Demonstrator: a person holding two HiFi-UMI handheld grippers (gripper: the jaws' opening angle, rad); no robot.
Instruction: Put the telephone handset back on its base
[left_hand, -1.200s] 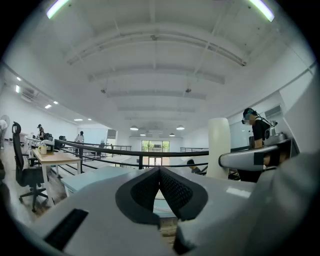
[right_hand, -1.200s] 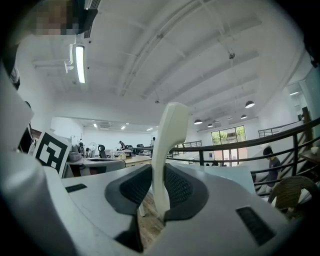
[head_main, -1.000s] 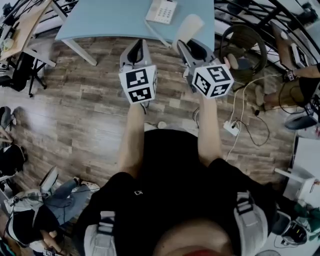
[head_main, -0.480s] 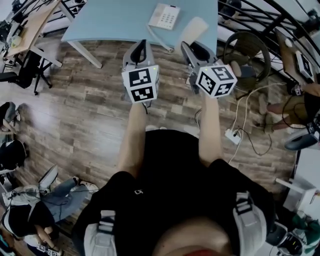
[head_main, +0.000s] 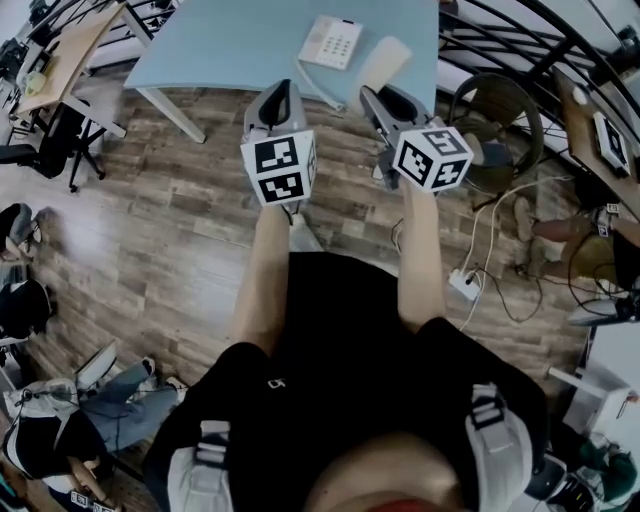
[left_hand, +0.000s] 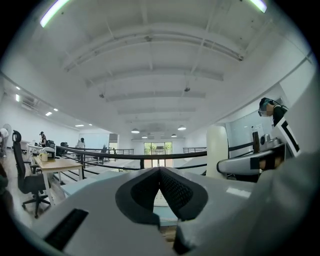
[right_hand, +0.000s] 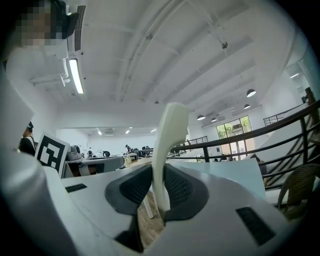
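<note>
The right hand-held gripper (head_main: 378, 98) grips the telephone handset (head_main: 386, 60) near its base (head_main: 331, 42) on the counter (head_main: 220, 45). The left hand-held gripper (head_main: 279, 95) is closed, empty.

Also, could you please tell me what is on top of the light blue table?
A white telephone base sits on the table. The handset is above the table's near edge, clamped in the right gripper, which covers its lower end and the table edge beneath.

1. Handset (head_main: 385, 60): cream, slim, off the base, pinched in the right gripper (right_hand: 157, 187), just right of the base.
2. Base (head_main: 332, 42): white, keypad up, flat on the far blue table (head_main: 230, 40).
</note>
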